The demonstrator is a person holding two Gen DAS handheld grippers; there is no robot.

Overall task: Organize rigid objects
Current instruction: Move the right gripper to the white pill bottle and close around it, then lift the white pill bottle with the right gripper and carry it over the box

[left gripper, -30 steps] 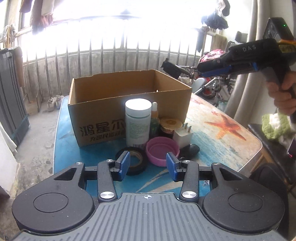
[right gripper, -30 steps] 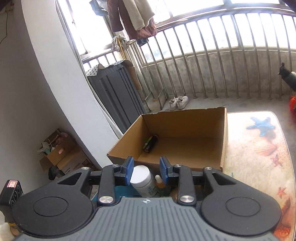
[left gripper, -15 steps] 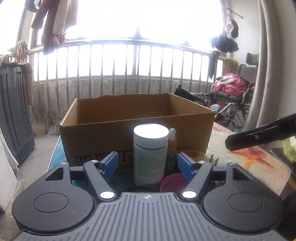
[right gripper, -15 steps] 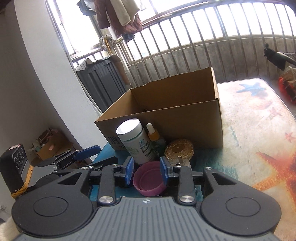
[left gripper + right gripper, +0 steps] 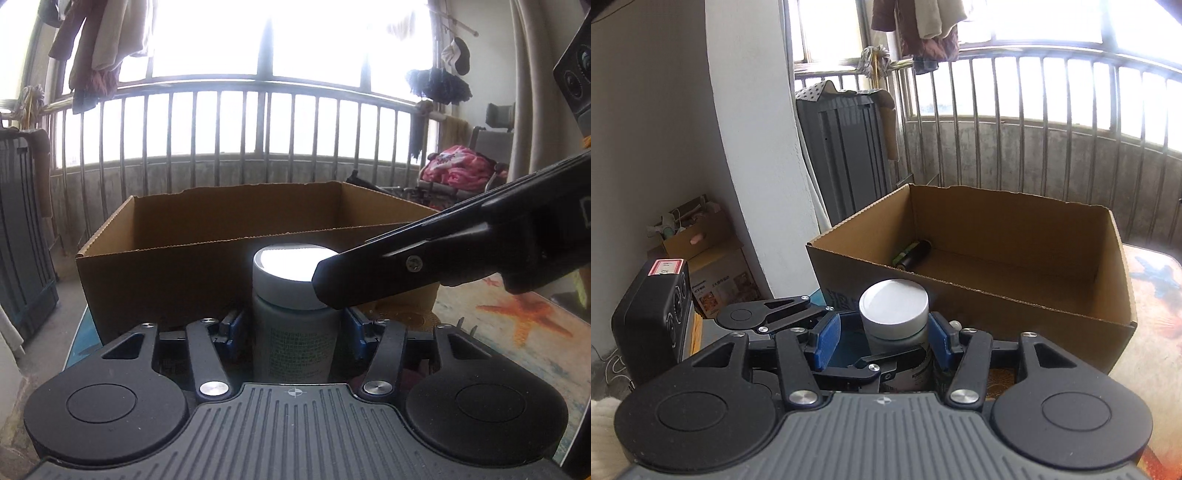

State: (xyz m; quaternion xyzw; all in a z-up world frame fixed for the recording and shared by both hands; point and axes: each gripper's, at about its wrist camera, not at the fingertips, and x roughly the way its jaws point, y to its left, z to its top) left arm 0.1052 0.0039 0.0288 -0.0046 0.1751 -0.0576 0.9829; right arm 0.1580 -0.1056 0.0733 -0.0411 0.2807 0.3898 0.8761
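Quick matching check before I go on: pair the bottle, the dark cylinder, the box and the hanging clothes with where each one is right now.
Things:
1. white-capped bottle
2. dark cylinder
3. cardboard box
4. clothes

Places:
A. lying on its side inside the box, near a corner
B. hanging above the railing
C. upright, just outside the box's near wall
D. open-topped, standing on the table

Pairs: 1-C, 2-A, 3-D, 4-B
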